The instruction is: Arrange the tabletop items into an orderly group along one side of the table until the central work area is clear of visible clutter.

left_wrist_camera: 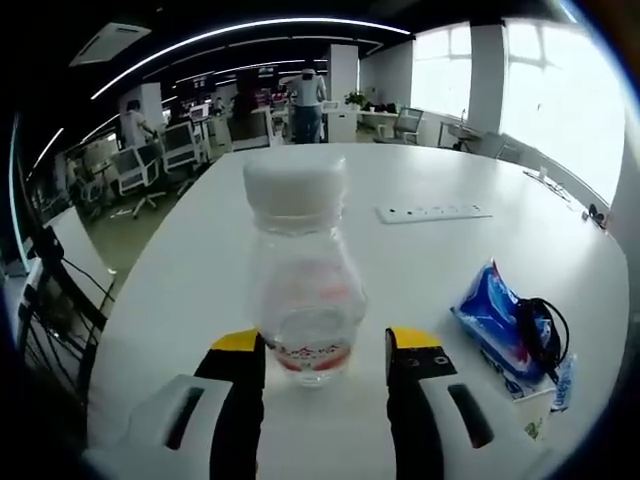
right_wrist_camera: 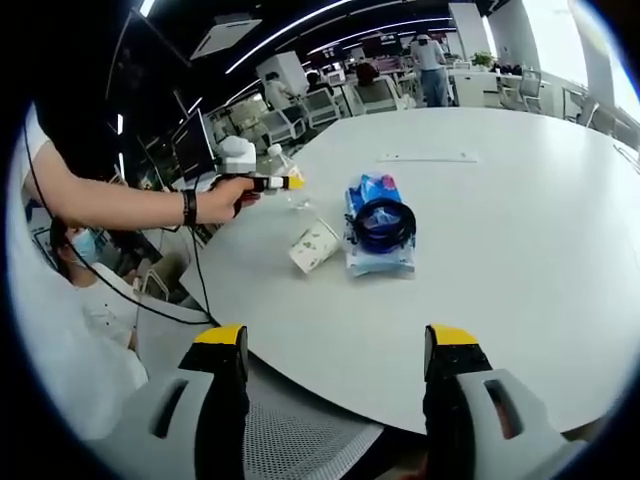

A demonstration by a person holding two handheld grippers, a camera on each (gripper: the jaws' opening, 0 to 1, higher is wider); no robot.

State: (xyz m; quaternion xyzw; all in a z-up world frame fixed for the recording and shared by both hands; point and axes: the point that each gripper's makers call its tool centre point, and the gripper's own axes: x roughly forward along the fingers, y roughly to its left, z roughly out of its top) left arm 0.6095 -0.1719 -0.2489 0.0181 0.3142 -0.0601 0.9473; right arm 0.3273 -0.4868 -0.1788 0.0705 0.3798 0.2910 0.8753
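Open-plan office w/ a big round white table. Left gripper sits w/ jaws apart either side of a clear plastic bottle w/ white cap, upright near the table edge; contact not clear, prob. lining up a grasp to shift it sideways. Right gripper hangs off the near edge, jaws apart, empty. Mid-table clutter: blue wipes pack w/ black coiled cable on top, tipped paper cup just beside. White power strip lies further back.

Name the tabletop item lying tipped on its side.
The white paper cup, lying beside the blue wipes pack; the clear bottle stands upright between the left gripper's jaws.
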